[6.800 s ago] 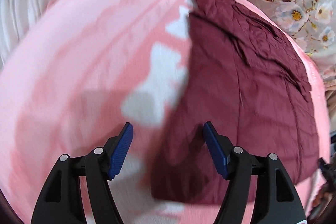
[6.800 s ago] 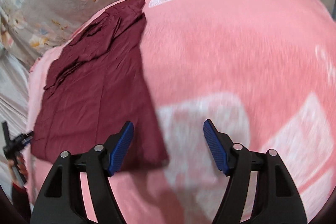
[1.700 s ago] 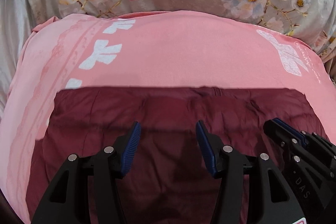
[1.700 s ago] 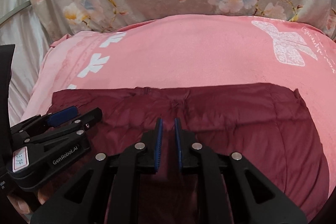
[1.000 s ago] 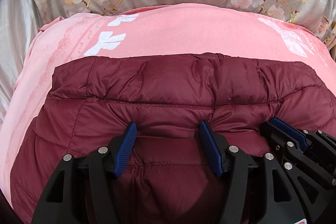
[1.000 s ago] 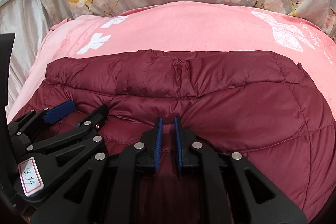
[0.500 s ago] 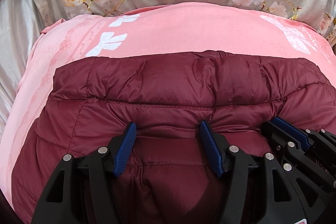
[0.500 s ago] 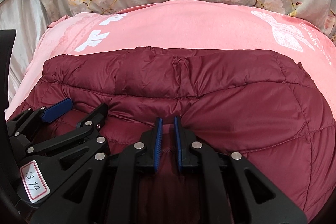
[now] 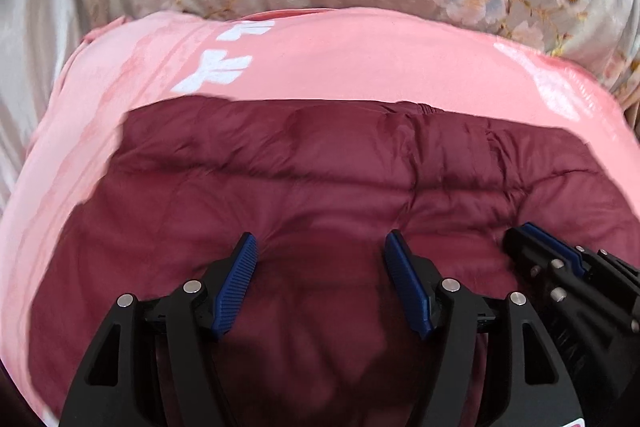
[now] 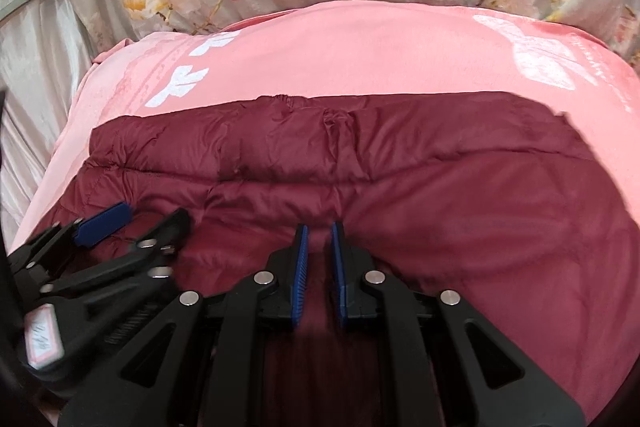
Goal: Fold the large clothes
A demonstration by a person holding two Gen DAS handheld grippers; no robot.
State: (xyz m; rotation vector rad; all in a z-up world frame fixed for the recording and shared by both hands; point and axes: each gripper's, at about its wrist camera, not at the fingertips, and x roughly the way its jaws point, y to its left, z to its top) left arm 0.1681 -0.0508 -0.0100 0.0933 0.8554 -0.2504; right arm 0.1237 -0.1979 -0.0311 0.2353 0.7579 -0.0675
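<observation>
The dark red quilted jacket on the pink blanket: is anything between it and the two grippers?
Nothing visible. The left gripper is open directly over the dark red quilted jacket, its jaws having just widened. The right gripper pinches a fold of it. Only the pink blanket lies around it.

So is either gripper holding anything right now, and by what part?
The right gripper pinches a fold of the maroon puffer jacket at its near edge. The left gripper is open, holding nothing.
</observation>
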